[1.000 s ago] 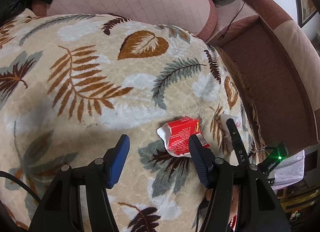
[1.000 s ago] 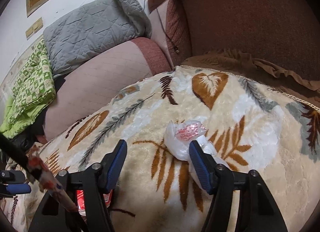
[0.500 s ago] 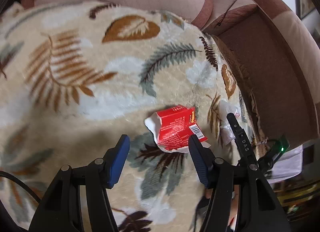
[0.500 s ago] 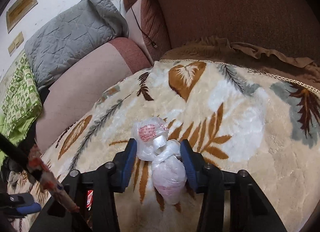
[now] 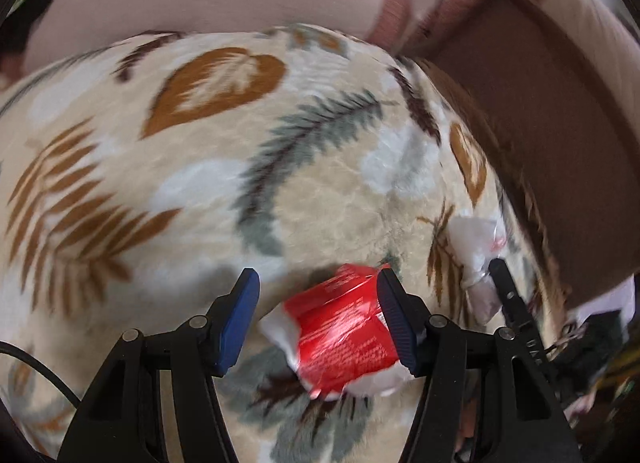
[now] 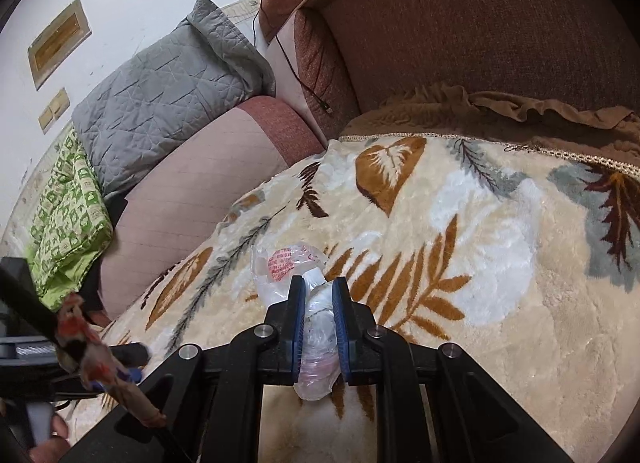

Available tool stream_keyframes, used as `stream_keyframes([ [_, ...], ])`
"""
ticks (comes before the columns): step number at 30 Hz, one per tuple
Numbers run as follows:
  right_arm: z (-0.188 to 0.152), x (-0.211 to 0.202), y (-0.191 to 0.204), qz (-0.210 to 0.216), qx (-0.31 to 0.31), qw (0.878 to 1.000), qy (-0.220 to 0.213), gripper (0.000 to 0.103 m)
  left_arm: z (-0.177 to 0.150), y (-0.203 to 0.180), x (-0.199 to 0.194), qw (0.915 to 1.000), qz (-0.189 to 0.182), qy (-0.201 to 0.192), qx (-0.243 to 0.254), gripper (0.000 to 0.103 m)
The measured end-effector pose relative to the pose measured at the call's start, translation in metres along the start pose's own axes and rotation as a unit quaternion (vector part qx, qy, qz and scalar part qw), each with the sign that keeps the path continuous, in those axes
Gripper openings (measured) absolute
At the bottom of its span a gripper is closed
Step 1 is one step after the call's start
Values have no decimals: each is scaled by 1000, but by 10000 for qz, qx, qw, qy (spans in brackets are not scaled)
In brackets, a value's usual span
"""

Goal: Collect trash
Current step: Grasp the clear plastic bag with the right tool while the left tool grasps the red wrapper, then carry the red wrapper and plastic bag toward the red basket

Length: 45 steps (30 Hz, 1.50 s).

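- We're working 2 bits of trash at once on the leaf-print blanket (image 6: 500, 223) over the sofa, so each gripper is sitting right at its own piece.
- Our right gripper (image 6: 319, 311) is squeezing the knotted plastic bag (image 6: 316, 327), jaws nearly together.
- Our left gripper (image 5: 314, 319) is hanging wide open around the red wrapper (image 5: 340, 327); the wrapper's against the right pad, not pinched yet.

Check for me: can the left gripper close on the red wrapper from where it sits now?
Probably yes. The left gripper is open with the red wrapper lying between its fingers on the blanket, against the right one; nothing blocks it. The view is blurred, though.
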State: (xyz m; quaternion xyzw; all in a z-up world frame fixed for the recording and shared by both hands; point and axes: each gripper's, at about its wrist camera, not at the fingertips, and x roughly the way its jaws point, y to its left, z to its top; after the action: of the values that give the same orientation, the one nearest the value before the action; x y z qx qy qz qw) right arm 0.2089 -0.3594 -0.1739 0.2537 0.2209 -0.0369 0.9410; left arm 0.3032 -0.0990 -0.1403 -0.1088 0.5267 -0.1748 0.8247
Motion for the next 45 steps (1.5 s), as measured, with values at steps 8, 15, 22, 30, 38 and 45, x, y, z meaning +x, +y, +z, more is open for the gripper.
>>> stream_keyframes([
  [8,0,2,-4,88,125,9999,20,15,-24,-17,23,9953,-79,679,683,35],
  [15,-2,1,-9,149,192,9997,-2,15,-39,-28,11,9945,110,589,862,16],
  [22,-1,-4,-9,261,235,9994,-67,15,-34,-26,-39,9985,284,24,468,9],
  [30,-1,-4,-16,487,470,9977,-23,15,-67,-29,-142,9956,328,-859,-184,9],
  [38,-1,-5,-14,541,476,9974,40,15,-78,-45,-172,9938,-352,-1037,-176,9],
  [45,-7,-41,-8,384,613,9974,-64,15,-83,-56,-190,9916,-604,-1146,-19,9],
])
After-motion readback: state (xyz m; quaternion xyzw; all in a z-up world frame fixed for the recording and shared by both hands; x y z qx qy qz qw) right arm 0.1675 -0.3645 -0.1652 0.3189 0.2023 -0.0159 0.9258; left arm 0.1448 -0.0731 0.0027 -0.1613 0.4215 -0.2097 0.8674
